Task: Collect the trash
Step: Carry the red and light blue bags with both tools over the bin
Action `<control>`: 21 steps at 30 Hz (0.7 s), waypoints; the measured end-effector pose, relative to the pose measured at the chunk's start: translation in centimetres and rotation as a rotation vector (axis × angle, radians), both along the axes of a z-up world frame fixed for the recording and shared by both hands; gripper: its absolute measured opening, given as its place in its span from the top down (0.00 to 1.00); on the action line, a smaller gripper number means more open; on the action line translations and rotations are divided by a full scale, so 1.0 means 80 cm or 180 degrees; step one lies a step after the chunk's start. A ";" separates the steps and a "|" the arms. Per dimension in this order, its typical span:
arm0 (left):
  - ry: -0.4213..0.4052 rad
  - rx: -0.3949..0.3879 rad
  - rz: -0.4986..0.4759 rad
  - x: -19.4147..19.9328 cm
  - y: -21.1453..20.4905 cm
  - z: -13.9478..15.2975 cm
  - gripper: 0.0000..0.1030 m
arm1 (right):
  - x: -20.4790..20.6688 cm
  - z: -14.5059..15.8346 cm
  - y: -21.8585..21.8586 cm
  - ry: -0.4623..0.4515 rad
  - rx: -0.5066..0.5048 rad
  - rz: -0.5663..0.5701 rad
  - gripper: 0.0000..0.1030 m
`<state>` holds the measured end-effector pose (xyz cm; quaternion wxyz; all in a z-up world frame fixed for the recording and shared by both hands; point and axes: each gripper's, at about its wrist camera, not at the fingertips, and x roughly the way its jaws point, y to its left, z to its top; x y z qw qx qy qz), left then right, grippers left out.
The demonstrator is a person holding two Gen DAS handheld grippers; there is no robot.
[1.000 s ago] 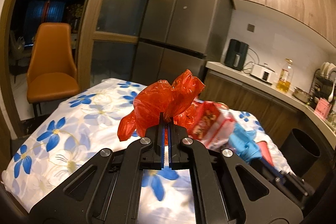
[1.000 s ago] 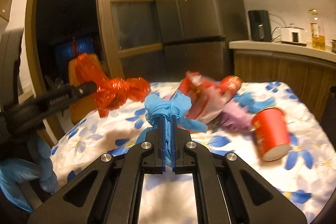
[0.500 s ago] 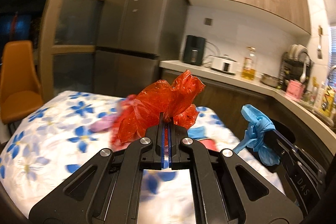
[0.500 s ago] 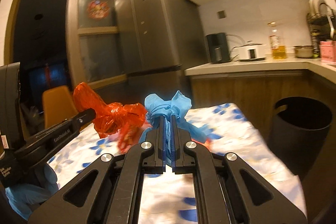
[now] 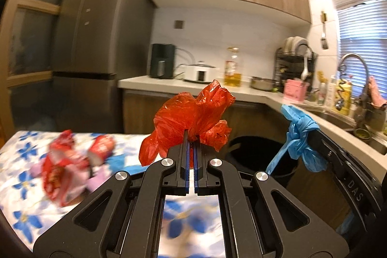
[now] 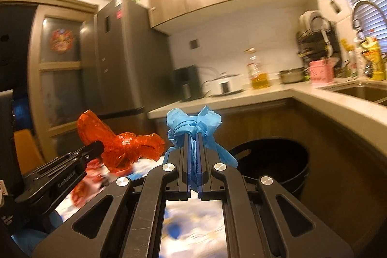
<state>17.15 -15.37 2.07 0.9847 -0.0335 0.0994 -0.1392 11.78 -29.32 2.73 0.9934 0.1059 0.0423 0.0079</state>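
My left gripper (image 5: pixel 192 137) is shut on a crumpled red plastic bag (image 5: pixel 191 117) and holds it in the air above the table's right end. My right gripper (image 6: pixel 193 137) is shut on a knotted blue plastic bag (image 6: pixel 193 123), also in the air. The blue bag (image 5: pixel 300 137) shows in the left wrist view to the right of the red one, and the red bag (image 6: pixel 121 144) shows in the right wrist view to the left. A black trash bin (image 6: pixel 273 161) stands on the floor beyond both bags, by the counter; it also shows in the left wrist view (image 5: pixel 256 156).
A table with a blue-flowered cloth (image 5: pixel 21 156) carries red snack wrappers (image 5: pixel 60 166), a red cup (image 5: pixel 101 146) and purple trash. A kitchen counter (image 5: pixel 241 93) with appliances and a sink (image 6: pixel 358 91) runs behind and to the right. A grey fridge (image 5: pixel 101 40) stands at the left.
Both grippers have swung to the right, away from the table, with their bags held. The black bin has come into view just beyond them.
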 end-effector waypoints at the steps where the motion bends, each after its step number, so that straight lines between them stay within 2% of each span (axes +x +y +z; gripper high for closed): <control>1: -0.0011 -0.0007 -0.0042 0.003 -0.007 0.002 0.99 | 0.002 0.002 -0.011 -0.0022 0.0005 -0.0074 0.96; 11: -0.0066 0.0024 -0.0407 0.049 -0.092 0.007 0.99 | 0.022 0.006 -0.079 -0.0109 0.0141 -0.0427 0.96; 21: 0.0025 0.0008 -0.0584 0.092 -0.139 0.001 0.99 | 0.048 0.010 -0.099 -0.0096 0.0141 -0.0480 0.96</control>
